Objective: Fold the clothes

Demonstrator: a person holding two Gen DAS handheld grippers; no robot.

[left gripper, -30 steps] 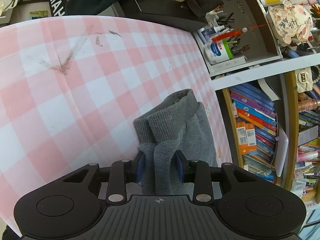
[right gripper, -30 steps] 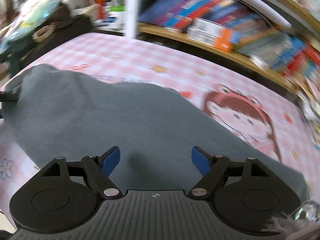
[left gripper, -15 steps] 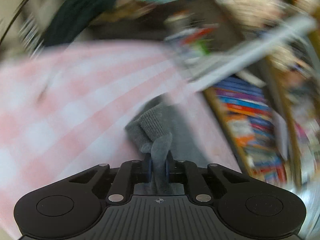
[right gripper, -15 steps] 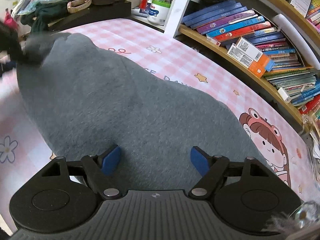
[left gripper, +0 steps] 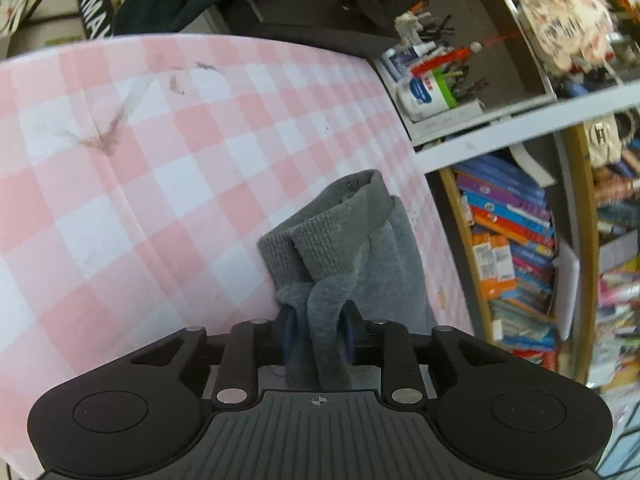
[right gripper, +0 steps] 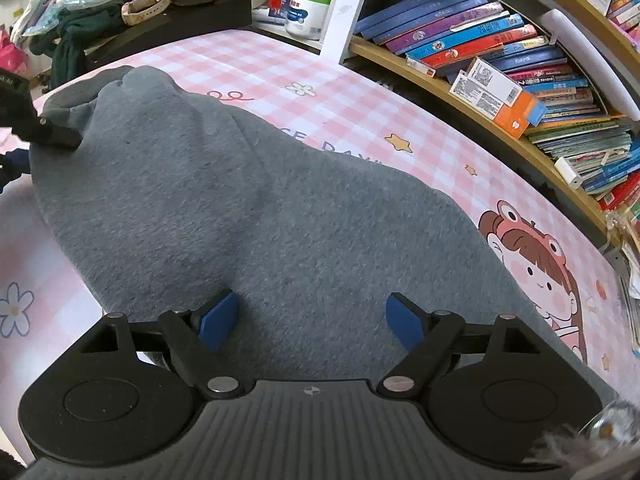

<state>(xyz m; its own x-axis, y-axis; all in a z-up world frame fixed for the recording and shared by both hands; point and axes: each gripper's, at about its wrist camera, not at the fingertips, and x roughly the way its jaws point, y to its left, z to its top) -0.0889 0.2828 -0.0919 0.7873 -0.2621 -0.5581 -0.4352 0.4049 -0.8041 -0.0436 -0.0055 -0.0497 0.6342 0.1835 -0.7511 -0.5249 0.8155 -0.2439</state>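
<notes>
Grey garment (right gripper: 248,208) lies spread on the pink checked counter (left gripper: 120,200). Left hand-held gripper (left gripper: 318,330) pinches a bunched fold at its ribbed end, jaws just eased slightly. Right hand-held gripper (right gripper: 312,316) hovers above the cloth, jaws wide apart, nothing held.

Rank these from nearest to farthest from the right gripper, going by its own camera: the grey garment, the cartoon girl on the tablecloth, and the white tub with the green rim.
1. Grey garment: directly under the open right gripper.
2. Cartoon girl: printed on the cloth, off to the right.
3. White tub: far end, beside the white shelf post.
</notes>
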